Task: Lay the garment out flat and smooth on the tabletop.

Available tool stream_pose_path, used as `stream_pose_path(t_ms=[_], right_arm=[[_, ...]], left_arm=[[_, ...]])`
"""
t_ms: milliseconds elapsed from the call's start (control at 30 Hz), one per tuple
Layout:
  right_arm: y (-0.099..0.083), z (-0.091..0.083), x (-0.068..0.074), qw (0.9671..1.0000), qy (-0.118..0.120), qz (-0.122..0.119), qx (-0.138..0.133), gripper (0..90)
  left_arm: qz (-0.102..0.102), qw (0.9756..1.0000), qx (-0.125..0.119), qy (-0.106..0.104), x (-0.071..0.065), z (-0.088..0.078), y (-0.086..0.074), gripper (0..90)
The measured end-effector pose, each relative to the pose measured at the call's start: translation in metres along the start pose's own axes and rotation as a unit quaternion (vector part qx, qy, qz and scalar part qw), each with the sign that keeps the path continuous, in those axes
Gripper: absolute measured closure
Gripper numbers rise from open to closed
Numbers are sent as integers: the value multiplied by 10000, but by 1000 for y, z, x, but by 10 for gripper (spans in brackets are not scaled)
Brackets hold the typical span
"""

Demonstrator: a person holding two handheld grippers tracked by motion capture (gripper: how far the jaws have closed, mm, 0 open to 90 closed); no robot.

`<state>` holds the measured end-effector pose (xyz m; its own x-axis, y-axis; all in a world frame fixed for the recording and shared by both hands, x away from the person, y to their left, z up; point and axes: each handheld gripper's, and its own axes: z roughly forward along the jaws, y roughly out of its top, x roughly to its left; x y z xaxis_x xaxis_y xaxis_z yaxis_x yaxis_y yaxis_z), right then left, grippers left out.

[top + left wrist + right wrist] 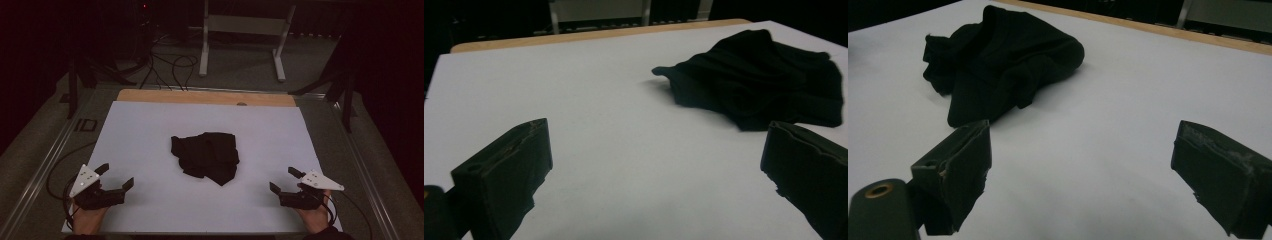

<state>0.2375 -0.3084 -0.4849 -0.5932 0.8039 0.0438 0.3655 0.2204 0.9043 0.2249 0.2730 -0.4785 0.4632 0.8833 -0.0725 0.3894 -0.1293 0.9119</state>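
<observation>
White sheeting is covering the counter [150,130], with a strip of bare wood showing along its far edge. At the middle of that sheet a crumpled black garment [206,156] is lying in a loose heap, folds overlapping, its outline irregular; which kind of garment it is cannot be told while it stays bunched.

The left hand-held gripper [118,176] is resting near the counter's near left corner, jaws spread wide and gripping nothing. The right hand-held gripper [285,180] is sitting near the near right corner in the same condition: jaws fully apart, empty. Both are pointing inward toward the cloth and are well apart from it. In the left gripper view the garment [759,90] is lying ahead and to the right of the jaws; in the right gripper view it [1003,60] is lying ahead and to the left.

Judgement: the step in hand is the approach to the heap, presumably to spread or fold it. To do it well, each hand-held gripper should be travelling low over the sheet toward a distinct outer edge or corner, not into the bulk, so that a single layer is being pinched. The protruding corner on the heap's left side is looking like the clearest first hold. The risk is catching several layers together, or snagging the white sheet beneath.
</observation>
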Motion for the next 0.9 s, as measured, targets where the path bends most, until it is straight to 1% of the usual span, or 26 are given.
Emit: stream_pose_path(t_ms=[133,300,400,567,633,733,800,900], right_arm=[[0,1,0,10000,6,3,10,90],[0,2,0,10000,15,16,49,90],[-1,4,0,9999,-6,6,101,86],[1,7,1,9999,-11,46,128,81],[2,8,2,9999,-6,81,121,81],[5,10,2,9998,30,116,129,81],[9,14,2,9998,59,146,133,80],[11,18,3,9998,80,90,171,80]], left_arm=[[-19,10000,-57,4,1,0,0,1],[-86,9999,-92,-97,1,2,-1,1],[-72,9999,-92,-115,1,3,-1,1],[-110,9999,-66,-99,1,6,-2,1],[-171,9998,-97,-96,2,7,-3,1],[-180,9998,-85,-79,3,8,-3,2],[-178,9998,-66,-63,2,9,-4,2],[-169,9998,-82,-52,2,9,-3,2]])
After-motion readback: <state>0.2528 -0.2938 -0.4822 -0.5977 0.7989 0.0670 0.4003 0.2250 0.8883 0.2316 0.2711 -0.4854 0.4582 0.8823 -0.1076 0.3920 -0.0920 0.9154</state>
